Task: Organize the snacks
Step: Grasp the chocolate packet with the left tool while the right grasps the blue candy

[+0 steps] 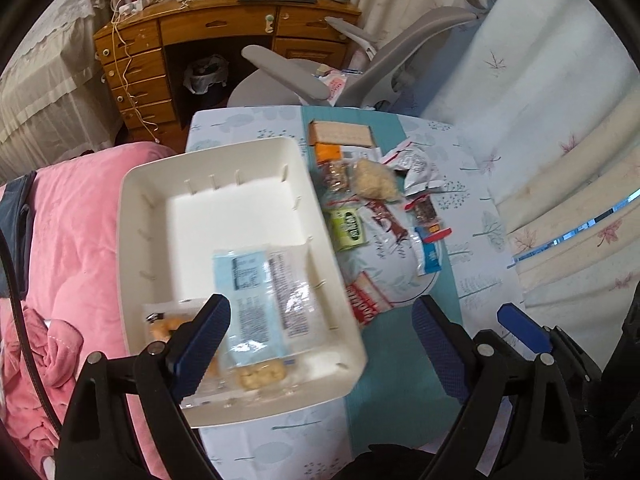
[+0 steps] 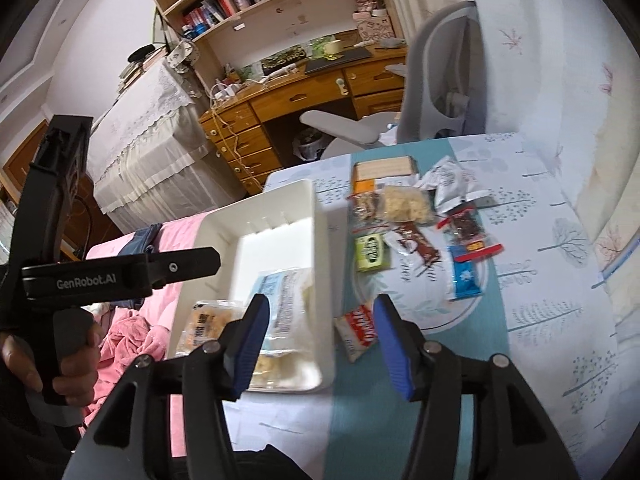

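Grippers are both hovering open and empty: left gripper [image 1: 320, 344] over the white bin [image 1: 168, 184], right gripper [image 2: 320, 344] just beside it, snack packets [image 2: 416, 216] ahead.

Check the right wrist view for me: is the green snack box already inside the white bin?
No: the green snack box lies on the table to the right of the white bin, among the loose snacks.
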